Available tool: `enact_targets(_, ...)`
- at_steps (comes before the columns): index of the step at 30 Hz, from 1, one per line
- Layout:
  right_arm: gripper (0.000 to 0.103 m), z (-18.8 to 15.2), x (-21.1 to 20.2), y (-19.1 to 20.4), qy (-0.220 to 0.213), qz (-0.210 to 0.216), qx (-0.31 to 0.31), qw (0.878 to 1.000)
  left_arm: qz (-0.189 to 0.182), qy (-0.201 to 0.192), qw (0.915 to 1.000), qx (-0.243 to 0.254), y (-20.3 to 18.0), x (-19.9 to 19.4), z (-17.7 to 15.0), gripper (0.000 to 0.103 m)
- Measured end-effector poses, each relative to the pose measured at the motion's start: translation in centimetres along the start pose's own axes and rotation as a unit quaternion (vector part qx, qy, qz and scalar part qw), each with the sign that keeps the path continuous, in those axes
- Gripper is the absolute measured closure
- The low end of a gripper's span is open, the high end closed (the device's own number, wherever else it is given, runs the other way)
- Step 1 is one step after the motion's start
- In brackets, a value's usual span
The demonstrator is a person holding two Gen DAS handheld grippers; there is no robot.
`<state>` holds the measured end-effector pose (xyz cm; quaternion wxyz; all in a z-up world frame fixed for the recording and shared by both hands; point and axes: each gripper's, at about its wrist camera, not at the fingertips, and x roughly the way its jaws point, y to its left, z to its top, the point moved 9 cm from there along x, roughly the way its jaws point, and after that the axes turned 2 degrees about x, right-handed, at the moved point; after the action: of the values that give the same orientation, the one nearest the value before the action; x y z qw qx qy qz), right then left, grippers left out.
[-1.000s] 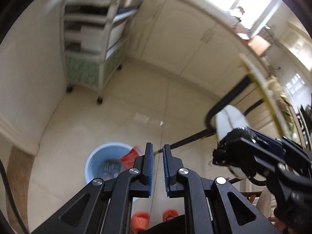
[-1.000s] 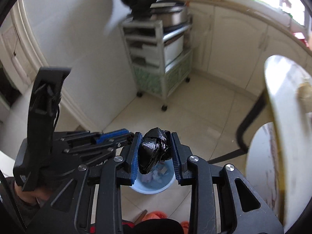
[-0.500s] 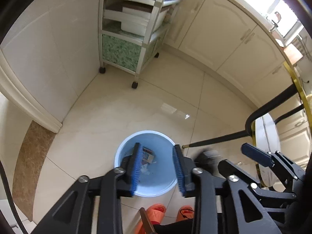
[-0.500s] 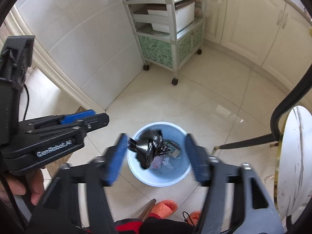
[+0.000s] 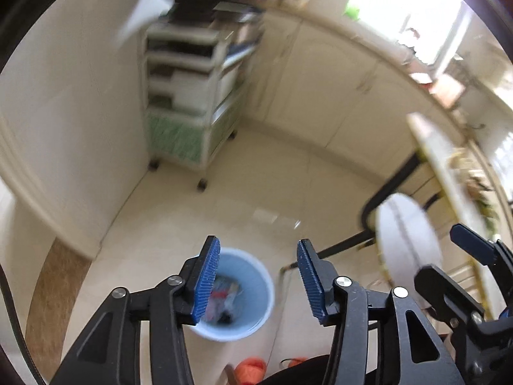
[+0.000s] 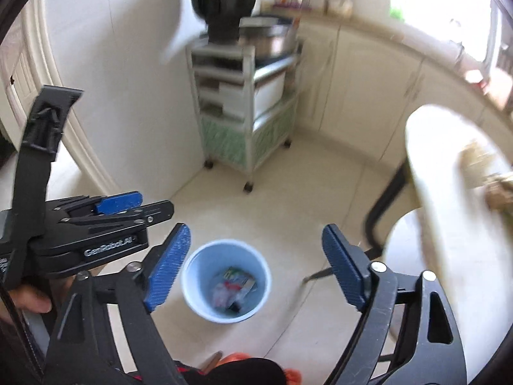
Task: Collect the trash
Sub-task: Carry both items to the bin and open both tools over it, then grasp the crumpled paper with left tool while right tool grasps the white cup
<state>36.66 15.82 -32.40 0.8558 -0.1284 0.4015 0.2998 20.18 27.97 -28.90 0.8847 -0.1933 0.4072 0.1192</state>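
I see the round light blue bin (image 6: 226, 280) standing upright on the pale floor (image 6: 288, 192), open at the top, with mixed trash (image 6: 232, 290) lying inside at its bottom.

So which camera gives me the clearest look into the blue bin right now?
The right wrist view: the blue bin sits unobstructed between the fingers of the opening right gripper, its trash visible. In the left wrist view the bin is partly hidden behind a finger of the left gripper.
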Motion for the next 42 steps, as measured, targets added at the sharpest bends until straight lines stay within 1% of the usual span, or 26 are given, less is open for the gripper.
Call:
enact_targets(1,0.01,0.3,-1.5,-0.5,-0.013,-0.006,0.0,1.0,-0.006,-0.011,0.9999,0.008,-1.2,-1.0,0.2,0.047)
enact_targets(2,0.008,0.3,-3.4,-1.4,-0.028,-0.016,0.003,0.999,-0.016,-0.027,0.9993,0.02,-2.9,-2.3,0.4,0.044)
enact_targets(3,0.007,0.3,-5.1,-2.3,-0.041,-0.026,0.008,0.999,-0.022,-0.036,0.9987,0.029,-3.9,-3.0,0.4,0.042)
enact_targets(5,0.004,0.3,-7.7,-4.2,-0.062,-0.043,0.022,0.997,-0.04,-0.056,0.9961,0.056,-7.2,-4.8,0.5,0.037)
enact_targets(6,0.0,0.0,-9.3,-5.6,-0.072,-0.052,0.035,0.995,-0.047,-0.063,0.9947,0.067,-8.6,-5.5,0.5,0.034)
enact_targets(7,0.0,-0.3,-10.8,-6.9,-0.079,-0.062,0.045,0.994,-0.057,-0.072,0.9925,0.081,-10.7,-6.5,0.4,0.028)
enact_targets(8,0.0,-0.6,-12.0,-8.1,-0.086,-0.071,0.053,0.992,-0.064,-0.078,0.9909,0.089,-11.9,-7.0,0.3,0.023)
enact_targets(12,0.0,-2.3,-17.3,-13.9,-0.11,-0.119,0.092,0.983,-0.09,-0.099,0.982,0.133,-18.0,-9.3,-0.3,0.018)
enact_targets(14,0.0,-2.7,-18.5,-16.6,-0.118,-0.137,0.108,0.978,-0.097,-0.104,0.9776,0.155,-20.7,-9.8,-0.5,0.012)
enact_targets(15,0.0,-3.2,-19.4,-18.2,-0.12,-0.149,0.119,0.974,-0.099,-0.105,0.9762,0.162,-21.4,-9.8,-0.5,0.01)
enact_targets(18,0.0,-4.7,-20.9,-22.4,-0.118,-0.177,0.151,0.965,-0.103,-0.1,0.9707,0.193,-24.8,-9.5,-0.6,0.009)
enact_targets(21,0.0,-6.2,-21.3,-26.5,-0.107,-0.197,0.186,0.957,-0.101,-0.085,0.9686,0.21,-27.5,-7.3,0.3,0.009)
enact_targets(22,0.0,-6.7,-21.2,-27.9,-0.1,-0.202,0.2,0.954,-0.099,-0.082,0.9679,0.216,-28.1,-6.3,1.3,0.009)
enact_targets(24,0.0,-7.5,-21.0,-30.1,-0.093,-0.207,0.221,0.948,-0.089,-0.074,0.968,0.223,-29.3,-4.2,2.7,0.009)
enact_targets(27,0.0,-8.7,-19.9,-33.6,-0.069,-0.217,0.251,0.941,-0.077,-0.058,0.9694,0.226,-30.4,-0.7,4.4,0.009)
enact_targets(31,0.0,-10.5,-17.2,-36.6,-0.026,-0.217,0.271,0.937,-0.077,-0.044,0.9692,0.23,-31.4,2.1,5.7,0.009)
enact_targets(36,0.003,-11.0,-14.1,-38.7,0.002,-0.209,0.293,0.933,-0.071,-0.034,0.9702,0.229,-31.7,5.3,6.6,0.009)
enact_targets(38,0.011,-11.0,-13.0,-39.1,0.01,-0.207,0.295,0.933,-0.068,-0.029,0.9707,0.229,-31.7,6.4,6.8,0.009)
enact_targets(40,0.028,-11.1,-11.9,-39.5,0.021,-0.205,0.298,0.932,-0.068,-0.024,0.9702,0.231,-31.8,7.6,7.0,0.009)
enact_targets(42,0.036,-11.3,-11.1,-39.6,0.028,-0.2,0.3,0.932,-0.068,-0.017,0.9698,0.233,-32.1,9.2,7.4,0.009)
